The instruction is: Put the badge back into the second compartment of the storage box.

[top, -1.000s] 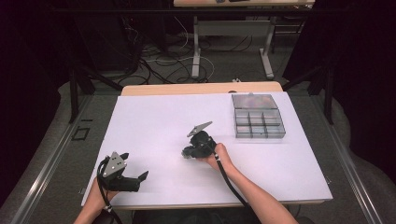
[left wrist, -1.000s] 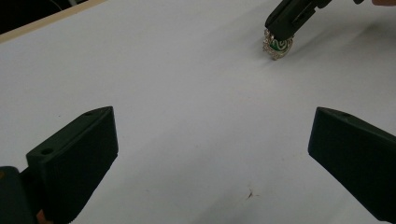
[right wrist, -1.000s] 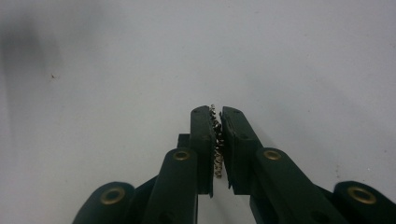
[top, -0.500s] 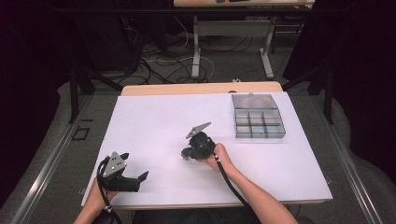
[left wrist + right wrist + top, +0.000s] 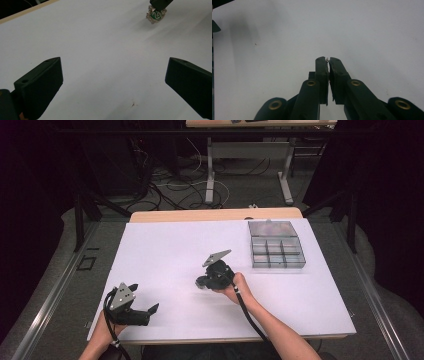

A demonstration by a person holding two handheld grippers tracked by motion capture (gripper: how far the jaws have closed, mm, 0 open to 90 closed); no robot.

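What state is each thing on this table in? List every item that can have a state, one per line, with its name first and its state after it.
right gripper: jaws shut on the green and silver brooch, low over the table.
green and silver brooch: pinched by its top edge, hanging below the jaws.
left gripper: jaws wide open, nothing between them.
compartment box: lid open, compartments exposed; contents too small to tell.

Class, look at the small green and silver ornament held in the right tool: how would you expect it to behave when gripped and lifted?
The ornament looks tiny beside the right tool, so probably light. Its silvery rim looks metallic and knobbly: likely stiff, though it may twist between flat pads. It hangs from the shut tips, so it could slip out.
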